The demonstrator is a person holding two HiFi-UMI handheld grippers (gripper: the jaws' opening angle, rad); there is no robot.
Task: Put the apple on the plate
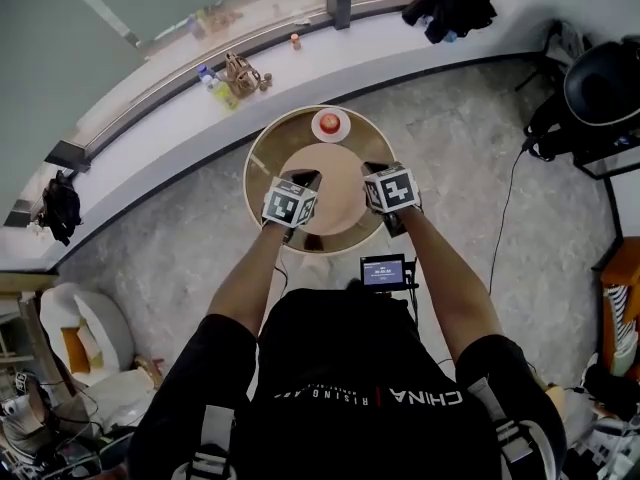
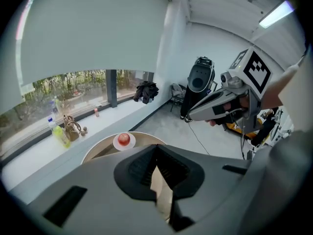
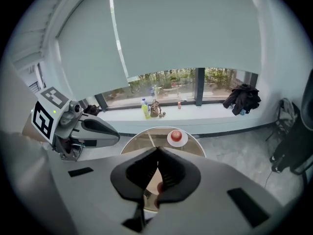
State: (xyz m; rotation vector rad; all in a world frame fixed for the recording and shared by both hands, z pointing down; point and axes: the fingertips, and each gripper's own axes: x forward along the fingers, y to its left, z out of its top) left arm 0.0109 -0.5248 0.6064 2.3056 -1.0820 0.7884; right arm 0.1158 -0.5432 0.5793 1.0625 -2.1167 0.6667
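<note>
The apple (image 1: 329,121) sits on the white plate (image 1: 344,132) at the far edge of the round counter (image 1: 268,163), well apart from the left tongs (image 1: 300,179) and right tongs (image 1: 378,171), both closed tip to tip on nothing over the counter's near half.

The apple (image 1: 329,121) is showing red, and the plate (image 1: 344,132) is showing plain white. The round table (image 1: 262,173) is showing tan, with a paler disc at its middle. The left gripper (image 1: 303,177) and the right gripper (image 1: 376,169) are each bearing a cube patterned in black and white squares; their bodies are showing pale grey, their jaw pads black. The floor (image 1: 480,148) is showing mottled grey. The person is wearing a black shirt (image 1: 340,348) with white lettering. A bottle (image 3: 146,111) is showing yellow-green.
</note>
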